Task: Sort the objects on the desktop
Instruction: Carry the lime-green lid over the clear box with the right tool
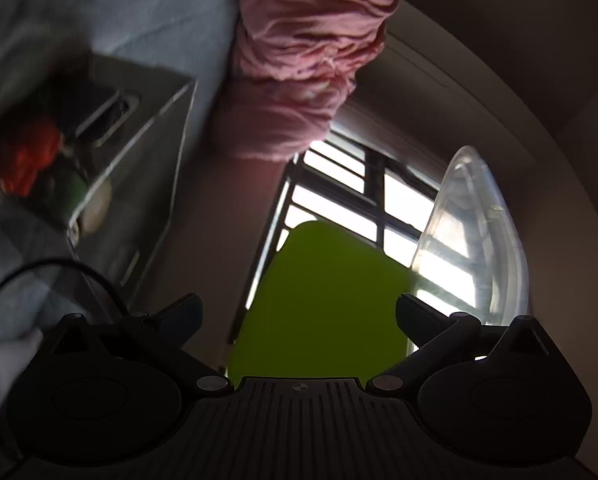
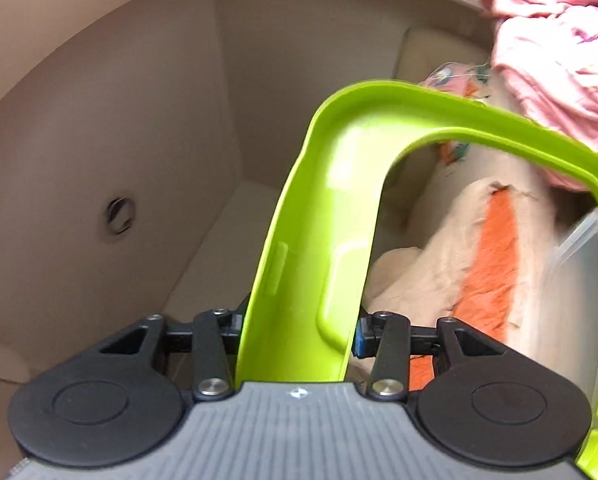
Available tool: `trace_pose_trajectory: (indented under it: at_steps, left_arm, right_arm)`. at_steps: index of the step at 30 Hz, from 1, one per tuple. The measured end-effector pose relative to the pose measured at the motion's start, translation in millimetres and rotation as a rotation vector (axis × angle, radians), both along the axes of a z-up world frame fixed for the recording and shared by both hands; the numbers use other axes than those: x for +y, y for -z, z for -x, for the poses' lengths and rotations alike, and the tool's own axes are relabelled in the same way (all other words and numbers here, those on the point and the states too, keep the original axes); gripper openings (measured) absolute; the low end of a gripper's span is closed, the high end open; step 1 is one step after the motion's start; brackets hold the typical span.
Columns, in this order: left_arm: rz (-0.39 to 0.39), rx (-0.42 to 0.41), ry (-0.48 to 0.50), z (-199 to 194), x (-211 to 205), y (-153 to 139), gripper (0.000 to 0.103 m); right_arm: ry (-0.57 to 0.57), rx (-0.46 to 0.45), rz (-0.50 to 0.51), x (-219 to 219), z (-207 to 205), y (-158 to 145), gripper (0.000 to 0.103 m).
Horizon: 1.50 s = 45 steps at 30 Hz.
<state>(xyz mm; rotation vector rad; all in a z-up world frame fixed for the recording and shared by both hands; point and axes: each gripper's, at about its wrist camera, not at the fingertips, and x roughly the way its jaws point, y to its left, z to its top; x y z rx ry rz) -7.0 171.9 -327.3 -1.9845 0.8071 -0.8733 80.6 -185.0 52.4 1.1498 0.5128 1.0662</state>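
Left wrist view: left gripper has its jaws spread wide with nothing pressed between them; beyond the gap sits a lime-green lid against a barred window, a clear plastic container to its right, a pink sleeve above, and a blurred clear box holding red and green items at left. Right wrist view: right gripper is clamped on the lid's green frame, which rises up and arcs to the right, with a beige-and-orange cloth behind it and the pink sleeve at upper right.
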Motion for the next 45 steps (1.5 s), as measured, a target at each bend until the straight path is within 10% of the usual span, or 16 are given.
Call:
trace_pose_trajectory:
  at_steps: [5, 19, 26, 36, 45]
  left_arm:
    - [0.041, -0.032, 0.048, 1.4, -12.2, 3.9, 0.103]
    - [0.047, -0.359, -0.155, 3.0, 65.4, -72.0, 0.103]
    - [0.045, -0.274, -0.127, 15.1, 72.5, -49.1, 0.103]
    - [-0.043, -0.306, -0.178, 3.5, 103.2, -89.3, 0.103]
    - [-0.144, -0.211, 0.061, -35.4, 27.1, -85.6, 0.103]
  right_arm:
    - [-0.071, 0.013, 0.069, 59.4, 41.2, 0.7, 0.047]
    - [-0.189, 0.119, 0.268, 35.3, 58.4, 14.6, 0.050]
    - [-0.294, 0.197, 0.298, 111.2, 18.4, 49.4, 0.049]
    - [-0.364, 0.149, 0.236, 153.1, 2.7, 33.0, 0.044]
    - [-0.177, 0.359, 0.187, 62.8, -64.3, 155.7, 0.039]
